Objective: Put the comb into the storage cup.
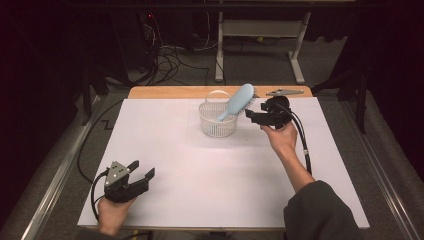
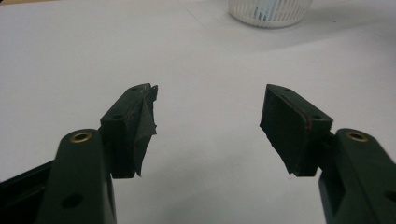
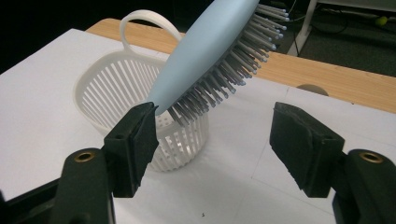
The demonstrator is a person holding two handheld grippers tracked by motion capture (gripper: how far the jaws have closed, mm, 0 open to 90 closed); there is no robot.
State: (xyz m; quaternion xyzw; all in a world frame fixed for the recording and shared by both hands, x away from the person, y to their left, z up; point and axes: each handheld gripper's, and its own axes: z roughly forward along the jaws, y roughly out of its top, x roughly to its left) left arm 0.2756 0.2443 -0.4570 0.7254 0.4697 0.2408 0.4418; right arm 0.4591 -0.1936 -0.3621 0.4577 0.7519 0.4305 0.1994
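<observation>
While the hairbrush [image 3: 210,51] leans in the basket [image 3: 116,88], the right gripper [image 3: 215,140], jaws open, should back away straight without touching it.

A basket [image 1: 217,121] stands on the table [image 1: 170,150] at upper centre of the high view. A hairbrush [image 1: 237,101] leans in it, head up and right. Just right sits the right gripper [image 1: 253,116]; the left gripper [image 1: 141,170] sits lower left.
</observation>
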